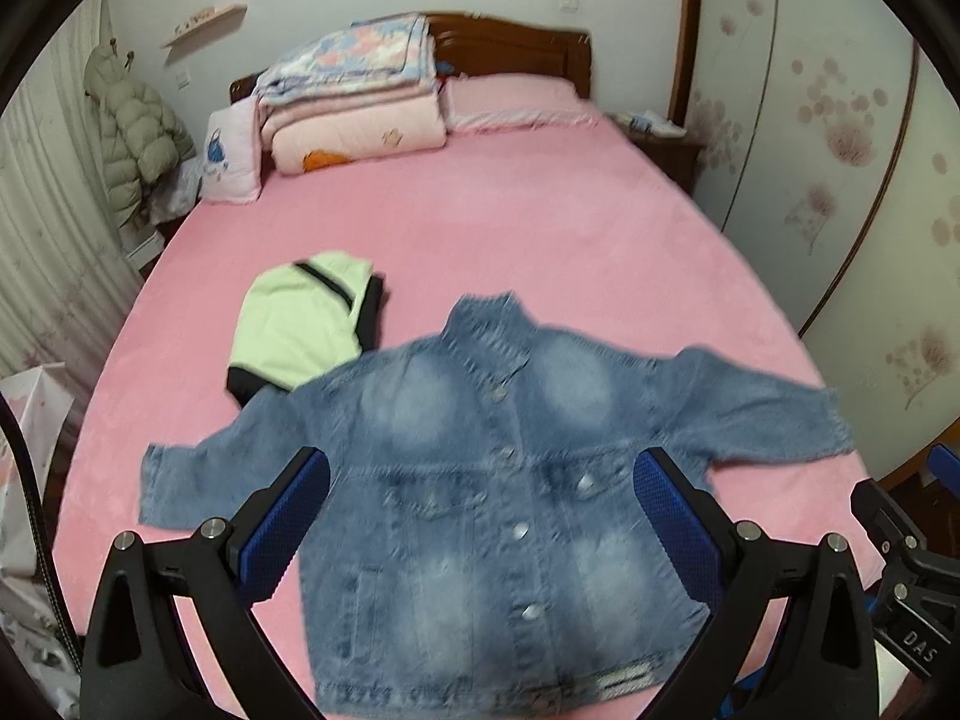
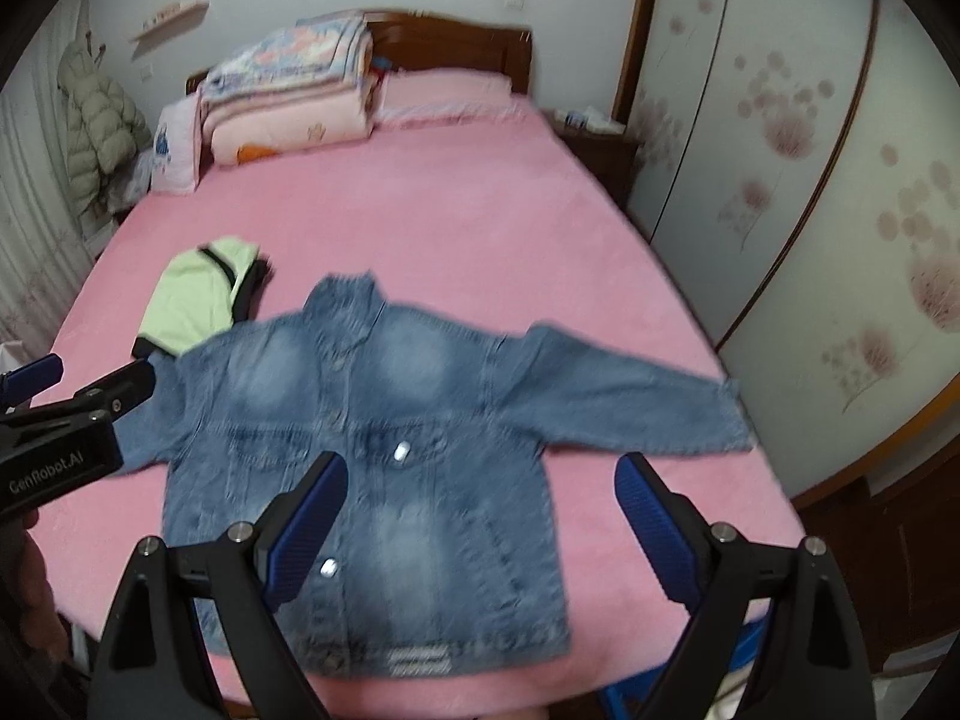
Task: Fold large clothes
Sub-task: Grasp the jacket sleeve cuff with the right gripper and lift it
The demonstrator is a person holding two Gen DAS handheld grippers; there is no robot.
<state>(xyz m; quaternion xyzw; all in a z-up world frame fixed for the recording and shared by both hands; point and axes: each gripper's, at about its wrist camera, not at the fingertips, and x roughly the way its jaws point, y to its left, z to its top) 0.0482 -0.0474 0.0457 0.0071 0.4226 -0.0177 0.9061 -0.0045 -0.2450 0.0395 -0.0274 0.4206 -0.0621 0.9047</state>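
A blue denim jacket [image 1: 480, 480] lies flat, buttoned front up, on the pink bed, collar away from me and both sleeves spread out; it also shows in the right wrist view [image 2: 384, 420]. My left gripper [image 1: 480, 474] is open and empty, held above the jacket's chest. My right gripper [image 2: 480, 480] is open and empty, above the jacket's lower right side. The left gripper's body [image 2: 66, 414] shows at the left edge of the right wrist view.
A folded light-green and black garment [image 1: 300, 324] lies just beyond the jacket's left shoulder. Stacked quilts [image 1: 354, 96] and a pillow [image 1: 516, 102] sit at the headboard. A wardrobe [image 1: 840, 150] stands on the right, a hanging puffer coat [image 1: 132, 126] on the left.
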